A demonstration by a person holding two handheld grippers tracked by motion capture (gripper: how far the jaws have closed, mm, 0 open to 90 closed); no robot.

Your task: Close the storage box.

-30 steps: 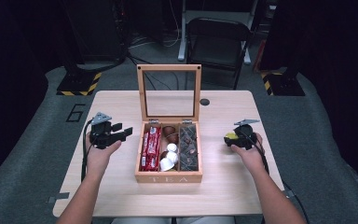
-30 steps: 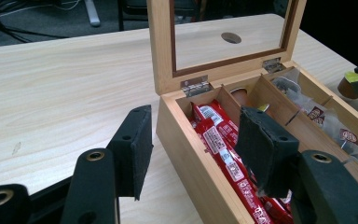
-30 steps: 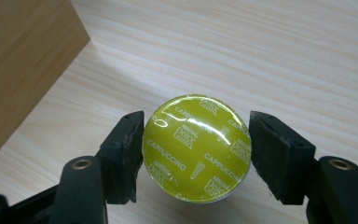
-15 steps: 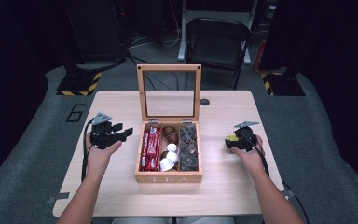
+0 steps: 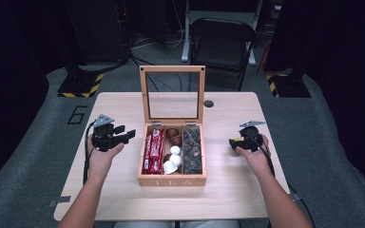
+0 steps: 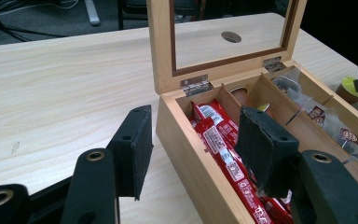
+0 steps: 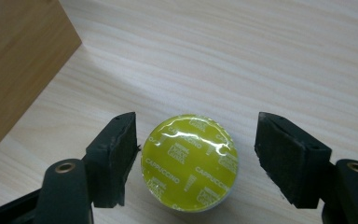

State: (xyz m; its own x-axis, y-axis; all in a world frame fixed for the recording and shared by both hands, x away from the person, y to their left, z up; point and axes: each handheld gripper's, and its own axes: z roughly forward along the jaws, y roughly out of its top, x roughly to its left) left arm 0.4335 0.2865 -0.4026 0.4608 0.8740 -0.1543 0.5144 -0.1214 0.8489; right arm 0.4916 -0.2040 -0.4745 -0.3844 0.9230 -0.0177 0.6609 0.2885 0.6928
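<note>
A wooden tea box [image 5: 171,180] stands mid-table with its glass lid [image 5: 172,69] upright. It holds red packets [image 5: 153,148], capsules [image 5: 173,153] and tea bags [image 5: 192,148] in three compartments. My left gripper [image 5: 129,135] hovers open just left of the box; in the left gripper view its jaws [image 6: 193,140] straddle the box's near corner, above the red packets [image 6: 219,144]. My right gripper [image 5: 233,142] is open to the right of the box. Its pads [image 7: 114,156] flank a yellow-green capsule [image 7: 190,161] on the table without gripping it.
A small dark round hole [image 5: 208,103] sits in the tabletop behind the box. The light wood table [image 5: 123,190] has bare room in front of and beside the box. A folding chair [image 5: 223,35] stands beyond the far edge.
</note>
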